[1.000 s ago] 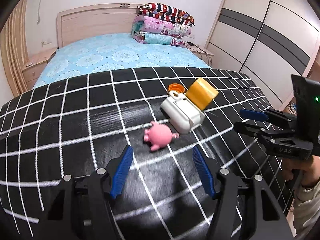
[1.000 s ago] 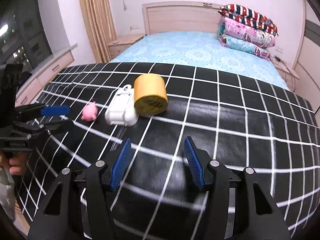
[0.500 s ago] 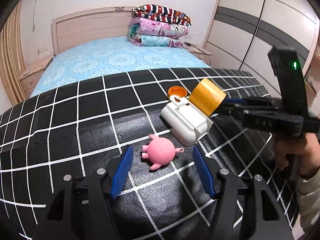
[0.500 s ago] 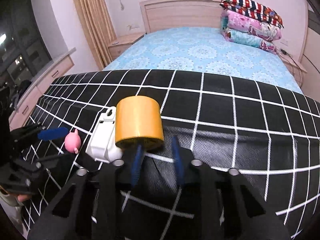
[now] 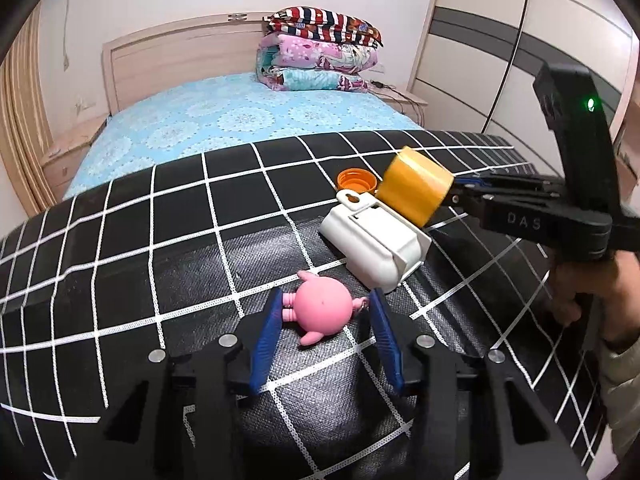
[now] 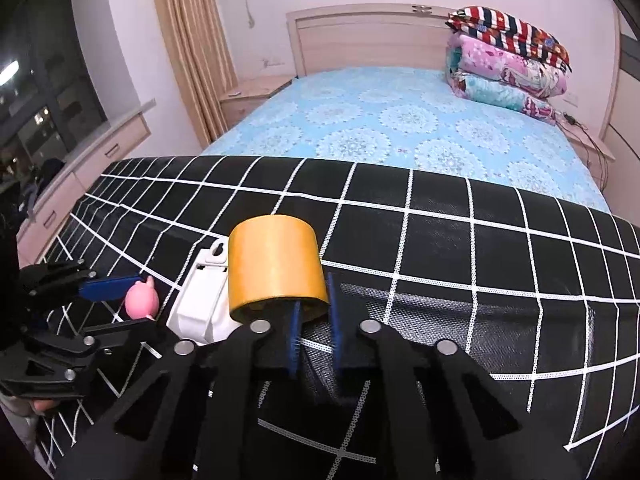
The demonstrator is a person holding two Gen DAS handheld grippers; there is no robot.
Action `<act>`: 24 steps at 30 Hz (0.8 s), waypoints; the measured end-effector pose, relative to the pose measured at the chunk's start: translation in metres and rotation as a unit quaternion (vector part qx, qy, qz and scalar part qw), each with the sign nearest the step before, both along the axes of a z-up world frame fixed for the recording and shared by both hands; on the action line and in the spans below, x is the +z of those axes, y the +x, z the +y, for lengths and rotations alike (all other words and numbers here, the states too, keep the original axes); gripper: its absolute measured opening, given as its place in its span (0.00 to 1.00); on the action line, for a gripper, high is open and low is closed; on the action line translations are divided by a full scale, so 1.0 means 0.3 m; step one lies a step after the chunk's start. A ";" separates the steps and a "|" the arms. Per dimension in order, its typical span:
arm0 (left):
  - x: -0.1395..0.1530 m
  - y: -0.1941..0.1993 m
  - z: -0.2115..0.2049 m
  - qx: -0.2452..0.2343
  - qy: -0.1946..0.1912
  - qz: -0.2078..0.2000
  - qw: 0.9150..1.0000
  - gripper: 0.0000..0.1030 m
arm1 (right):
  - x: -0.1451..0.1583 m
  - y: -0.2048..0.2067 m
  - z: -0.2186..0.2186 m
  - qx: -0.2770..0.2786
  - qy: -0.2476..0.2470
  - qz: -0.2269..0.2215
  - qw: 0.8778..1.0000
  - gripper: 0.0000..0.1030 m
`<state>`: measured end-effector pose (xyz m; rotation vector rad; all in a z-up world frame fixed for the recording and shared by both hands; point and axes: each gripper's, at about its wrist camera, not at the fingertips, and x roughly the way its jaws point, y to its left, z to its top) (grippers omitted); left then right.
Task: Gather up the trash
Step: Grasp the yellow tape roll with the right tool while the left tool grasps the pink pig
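A pink pig toy (image 5: 322,309) lies on the black grid cloth between the open blue fingers of my left gripper (image 5: 325,308); whether the pads touch it I cannot tell. It also shows in the right wrist view (image 6: 141,300). My right gripper (image 6: 314,309) is shut on the wall of a yellow tape roll (image 6: 276,264), one finger inside it, and holds it tilted above the cloth; the roll also shows in the left wrist view (image 5: 414,186). A white plastic box (image 5: 372,246) lies beside the roll. An orange bottle cap (image 5: 356,181) lies behind the box.
The black cloth with white grid lines (image 6: 480,272) covers the foot of a bed with a blue sheet (image 6: 400,128). Folded quilts (image 5: 316,56) are stacked by the headboard. A wardrobe (image 5: 520,60) stands right, a nightstand (image 6: 252,96) and curtain left.
My left gripper has moved forward until its fingers stand either side of the pig and has narrowed. My right gripper has closed on the tape roll's wall and lifted it.
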<state>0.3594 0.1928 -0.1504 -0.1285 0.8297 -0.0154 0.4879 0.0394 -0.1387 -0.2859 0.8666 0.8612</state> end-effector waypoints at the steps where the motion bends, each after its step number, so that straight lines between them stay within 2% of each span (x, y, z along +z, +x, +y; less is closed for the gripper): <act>1: 0.001 0.002 -0.004 -0.001 0.002 0.000 1.000 0.41 | 0.003 -0.002 -0.001 -0.001 0.000 -0.001 1.000 0.08; 4: 0.010 -0.009 -0.006 0.000 0.002 -0.002 1.000 0.41 | 0.019 -0.016 -0.017 -0.004 0.004 -0.002 1.000 0.08; 6: 0.024 -0.021 -0.006 0.002 0.000 -0.005 1.000 0.34 | 0.025 -0.028 -0.027 -0.005 0.003 -0.005 1.000 0.08; 11: 0.067 -0.057 -0.025 -0.003 -0.001 -0.013 1.000 0.34 | 0.052 -0.069 -0.060 -0.008 0.002 -0.009 1.000 0.08; 12: 0.081 -0.068 -0.030 -0.004 -0.002 -0.015 1.000 0.28 | 0.063 -0.078 -0.068 -0.008 0.003 -0.010 1.000 0.08; 24: 0.265 -0.255 -0.095 -0.007 -0.036 -0.051 0.998 0.28 | 0.253 -0.257 -0.167 0.006 0.021 -0.048 0.999 0.08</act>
